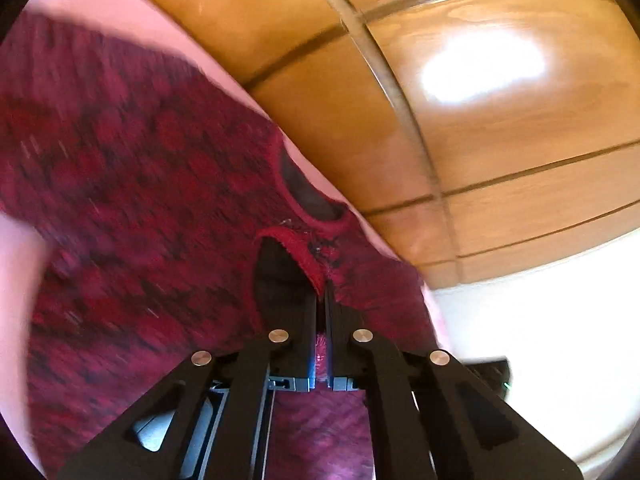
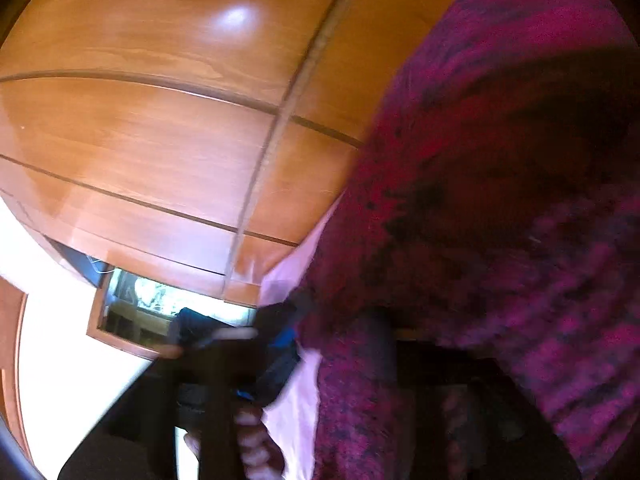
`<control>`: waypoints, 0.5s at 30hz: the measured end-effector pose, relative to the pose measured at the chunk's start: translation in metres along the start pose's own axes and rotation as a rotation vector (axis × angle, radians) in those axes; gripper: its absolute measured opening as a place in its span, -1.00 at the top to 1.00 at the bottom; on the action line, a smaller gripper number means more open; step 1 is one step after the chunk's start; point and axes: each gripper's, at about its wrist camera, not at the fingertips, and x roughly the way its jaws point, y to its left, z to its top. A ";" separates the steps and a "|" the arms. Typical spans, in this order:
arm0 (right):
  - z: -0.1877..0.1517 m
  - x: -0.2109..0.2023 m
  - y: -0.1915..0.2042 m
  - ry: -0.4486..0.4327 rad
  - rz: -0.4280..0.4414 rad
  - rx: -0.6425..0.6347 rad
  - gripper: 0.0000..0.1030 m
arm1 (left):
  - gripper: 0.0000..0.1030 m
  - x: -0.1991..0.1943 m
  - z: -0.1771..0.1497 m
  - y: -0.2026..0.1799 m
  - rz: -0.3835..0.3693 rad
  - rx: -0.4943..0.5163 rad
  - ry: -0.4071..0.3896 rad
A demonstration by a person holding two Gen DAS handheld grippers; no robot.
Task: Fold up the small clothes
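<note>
The sweater [image 1: 132, 184] was coarse, fuzzy red-and-black knit; the wardrobe [image 1: 500, 128] behind was glossy, smooth varnished wood.

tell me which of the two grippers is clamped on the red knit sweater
The left gripper: its fingers meet on the red knit sweater beside the neckline. The right gripper's state cannot be told; blur and sweater hide it.

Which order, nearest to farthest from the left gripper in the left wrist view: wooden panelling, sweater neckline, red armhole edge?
1. Red armhole edge, at the left gripper's fingertips.
2. Sweater neckline, just beyond.
3. Wooden panelling, behind, upper right.
</note>
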 end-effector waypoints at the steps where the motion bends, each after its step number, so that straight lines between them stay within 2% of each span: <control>1: -0.005 -0.005 0.001 0.002 -0.013 -0.026 -0.23 | 0.97 -0.004 0.006 -0.003 0.020 0.024 -0.015; 5: -0.017 -0.053 0.001 0.012 -0.161 -0.183 -0.23 | 0.97 -0.021 0.024 -0.014 0.069 0.099 -0.067; 8: -0.023 -0.091 -0.005 -0.036 -0.303 -0.252 -0.23 | 0.97 -0.026 0.027 -0.014 0.086 0.129 -0.062; 9: -0.021 -0.101 -0.012 -0.062 -0.342 -0.256 -0.23 | 0.97 -0.032 0.026 -0.013 0.102 0.149 -0.064; 11: -0.020 -0.129 -0.024 -0.119 -0.405 -0.246 -0.23 | 0.97 -0.035 0.022 -0.017 0.192 0.212 -0.084; 13: -0.014 -0.142 -0.023 -0.162 -0.447 -0.238 -0.23 | 0.97 -0.037 0.020 -0.018 0.236 0.241 -0.096; 15: -0.005 -0.145 -0.026 -0.193 -0.502 -0.234 -0.22 | 0.97 -0.038 0.025 -0.023 0.245 0.245 -0.112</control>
